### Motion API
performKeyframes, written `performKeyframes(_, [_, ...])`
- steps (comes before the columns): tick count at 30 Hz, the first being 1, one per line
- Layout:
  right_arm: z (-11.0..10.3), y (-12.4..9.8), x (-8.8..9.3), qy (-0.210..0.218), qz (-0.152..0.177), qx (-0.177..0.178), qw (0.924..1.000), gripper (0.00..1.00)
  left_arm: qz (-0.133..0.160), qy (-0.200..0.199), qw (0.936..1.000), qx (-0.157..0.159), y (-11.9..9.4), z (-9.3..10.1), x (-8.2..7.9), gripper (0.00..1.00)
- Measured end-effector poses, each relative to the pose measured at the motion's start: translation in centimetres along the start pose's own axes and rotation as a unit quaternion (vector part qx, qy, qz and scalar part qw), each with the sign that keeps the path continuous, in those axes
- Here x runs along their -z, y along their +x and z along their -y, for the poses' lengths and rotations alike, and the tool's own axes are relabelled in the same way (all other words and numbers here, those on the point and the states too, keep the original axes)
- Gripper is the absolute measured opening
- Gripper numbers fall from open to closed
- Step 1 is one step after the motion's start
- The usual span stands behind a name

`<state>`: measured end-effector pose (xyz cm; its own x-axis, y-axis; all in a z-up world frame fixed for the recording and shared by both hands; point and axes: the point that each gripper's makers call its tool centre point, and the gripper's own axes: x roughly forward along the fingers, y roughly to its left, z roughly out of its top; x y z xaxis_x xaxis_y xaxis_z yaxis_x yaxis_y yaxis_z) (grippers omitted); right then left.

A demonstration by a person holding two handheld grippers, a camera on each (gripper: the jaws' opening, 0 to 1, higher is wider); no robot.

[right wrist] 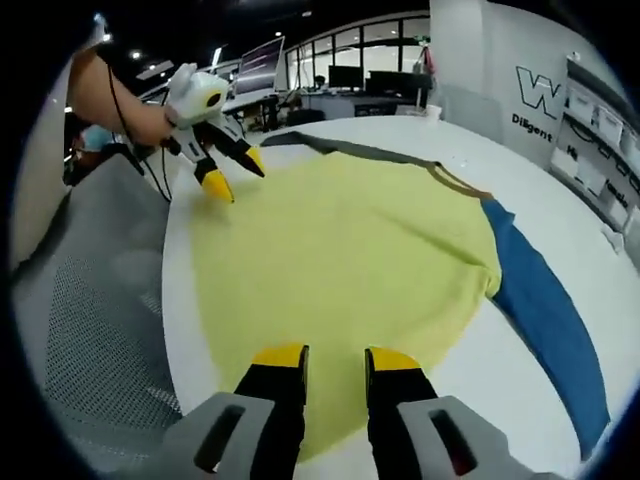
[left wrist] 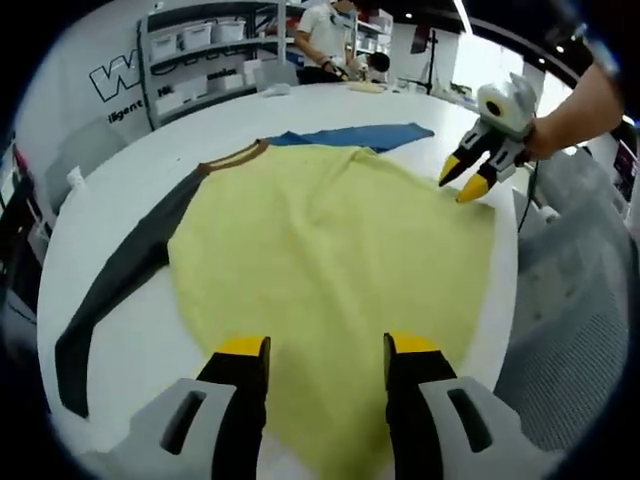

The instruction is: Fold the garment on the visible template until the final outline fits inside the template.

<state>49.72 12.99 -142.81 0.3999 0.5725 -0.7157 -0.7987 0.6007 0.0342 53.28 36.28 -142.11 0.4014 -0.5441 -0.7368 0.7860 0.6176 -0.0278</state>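
A yellow garment [left wrist: 320, 250] [right wrist: 340, 250] lies spread flat on the white round table [left wrist: 120, 200]. Its dark grey sleeve [left wrist: 120, 280] [right wrist: 350, 150] stretches out to one side and its blue sleeve [left wrist: 350, 136] [right wrist: 545, 300] to the other, with a brown collar [left wrist: 235, 158] between them. My left gripper [left wrist: 327, 345] [right wrist: 236, 178] hovers open over one edge of the yellow cloth. My right gripper [right wrist: 336, 352] [left wrist: 460, 186], held by a hand, is open at the opposite edge, its jaws a little apart. Neither has cloth between its jaws.
A grey mesh surface [left wrist: 570, 330] [right wrist: 90, 300] lies past the table edge on the hem side. Shelves with boxes [left wrist: 200, 50] and a person [left wrist: 325, 35] stand behind the table. Desks with monitors [right wrist: 350, 85] are farther back.
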Motion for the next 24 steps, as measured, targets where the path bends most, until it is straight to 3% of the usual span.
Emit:
performKeyframes(10, [0.0, -2.0, 2.4, 0.022, -0.027, 0.04, 0.9986, 0.16, -0.004, -0.001, 1.0, -0.003, -0.9, 0.3, 0.9, 0.5])
performKeyframes(24, [-0.6, -2.7, 5.3, 0.058, -0.07, 0.068, 0.9935, 0.14, -0.009, 0.0, 0.9999, -0.005, -1.9, 0.9, 2.0, 0.49])
